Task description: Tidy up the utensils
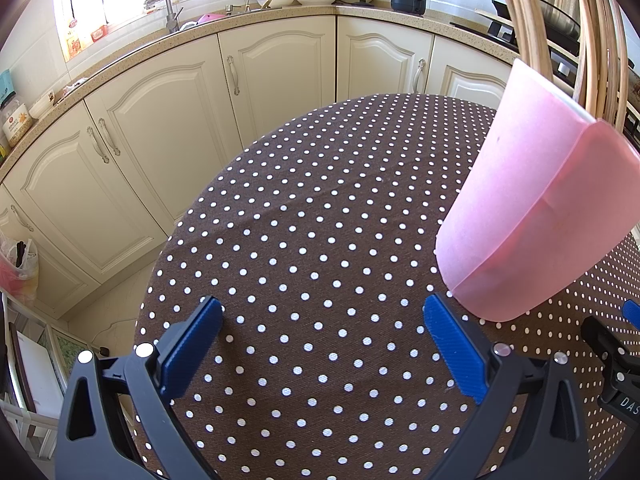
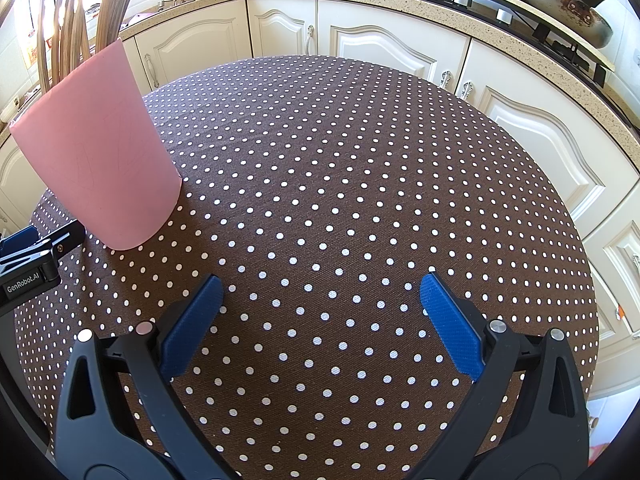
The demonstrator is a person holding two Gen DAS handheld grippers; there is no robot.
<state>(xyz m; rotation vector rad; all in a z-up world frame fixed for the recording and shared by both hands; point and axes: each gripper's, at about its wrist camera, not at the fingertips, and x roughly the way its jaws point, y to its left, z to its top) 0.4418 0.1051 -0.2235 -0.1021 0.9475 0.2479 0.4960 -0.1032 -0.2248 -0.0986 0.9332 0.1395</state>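
Chopsticks [image 1: 600, 40] stand bundled in the pink holder [image 1: 532, 208] on the dotted desk [image 1: 320, 220], between both claws. Left claw [image 1: 324, 344] gapes wide and empty, right claw [image 2: 320, 324] likewise. Danger: the holder looks top-heavy, so a nudge from either claw could tip it over.

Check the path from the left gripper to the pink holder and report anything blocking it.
Nothing visible blocks it. The left gripper, jaws open, has only bare polka-dot tablecloth between it and the pink holder, standing ahead to its right.
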